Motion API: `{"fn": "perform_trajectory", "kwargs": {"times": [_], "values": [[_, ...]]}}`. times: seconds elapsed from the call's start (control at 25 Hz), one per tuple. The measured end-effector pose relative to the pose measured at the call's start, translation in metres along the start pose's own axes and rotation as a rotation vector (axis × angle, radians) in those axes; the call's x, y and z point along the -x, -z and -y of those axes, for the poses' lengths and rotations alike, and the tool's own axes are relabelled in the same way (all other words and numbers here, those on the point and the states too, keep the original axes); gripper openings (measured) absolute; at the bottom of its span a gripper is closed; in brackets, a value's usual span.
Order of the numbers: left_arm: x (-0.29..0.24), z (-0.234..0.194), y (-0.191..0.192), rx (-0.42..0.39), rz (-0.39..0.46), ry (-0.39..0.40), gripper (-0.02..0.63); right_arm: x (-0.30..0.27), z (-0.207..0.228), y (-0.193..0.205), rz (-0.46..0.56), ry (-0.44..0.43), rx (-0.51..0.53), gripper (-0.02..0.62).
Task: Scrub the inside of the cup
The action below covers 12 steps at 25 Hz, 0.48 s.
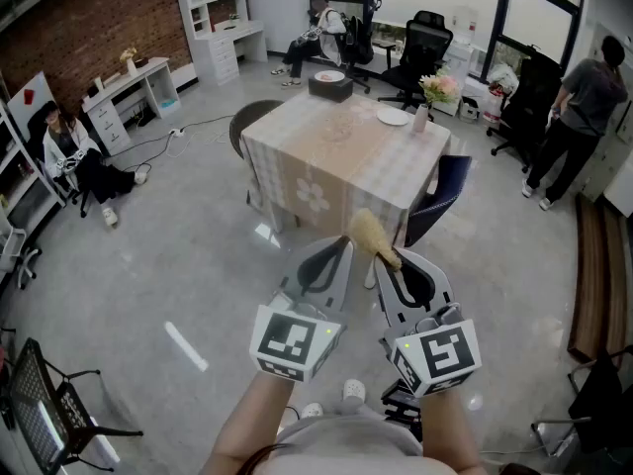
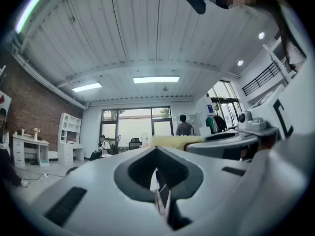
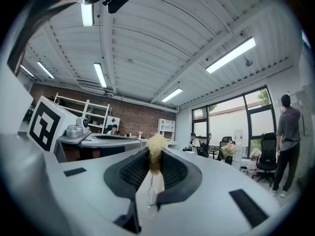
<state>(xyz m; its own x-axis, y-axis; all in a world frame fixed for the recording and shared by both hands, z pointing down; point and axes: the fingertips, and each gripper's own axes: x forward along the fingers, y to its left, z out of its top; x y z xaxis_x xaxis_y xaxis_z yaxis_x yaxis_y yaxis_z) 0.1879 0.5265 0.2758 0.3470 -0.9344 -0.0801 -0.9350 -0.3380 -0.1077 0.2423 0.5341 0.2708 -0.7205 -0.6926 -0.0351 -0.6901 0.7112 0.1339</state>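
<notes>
In the head view both grippers are held side by side in front of me, pointing level at the table [image 1: 297, 166] some way ahead. My right gripper [image 1: 398, 265] is shut on the handle of a brush, whose pale yellow fluffy head [image 1: 372, 234] sticks out past the jaw tips. The brush [image 3: 155, 154] stands between the jaws in the right gripper view. My left gripper [image 1: 329, 255] is shut with nothing in it; its jaws meet in the left gripper view [image 2: 157, 151]. A faint clear thing [image 1: 337, 127] on the tablecloth may be the cup; I cannot tell for sure.
On the table are a white plate [image 1: 393, 116], a small vase of flowers [image 1: 425, 112] and a dark box [image 1: 330, 88]. A blue chair [image 1: 442, 191] stands at its right side. People sit and stand around the room. A black rack [image 1: 40, 404] is at lower left.
</notes>
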Motion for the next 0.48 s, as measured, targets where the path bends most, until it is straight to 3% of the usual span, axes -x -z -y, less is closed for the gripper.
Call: {"fn": "perform_trajectory", "kwargs": {"times": [0.48], "values": [[-0.022,0.004,0.002,-0.012,-0.004,-0.034,0.012,-0.010,0.024,0.005,0.006,-0.036,-0.007,0.060]]}}
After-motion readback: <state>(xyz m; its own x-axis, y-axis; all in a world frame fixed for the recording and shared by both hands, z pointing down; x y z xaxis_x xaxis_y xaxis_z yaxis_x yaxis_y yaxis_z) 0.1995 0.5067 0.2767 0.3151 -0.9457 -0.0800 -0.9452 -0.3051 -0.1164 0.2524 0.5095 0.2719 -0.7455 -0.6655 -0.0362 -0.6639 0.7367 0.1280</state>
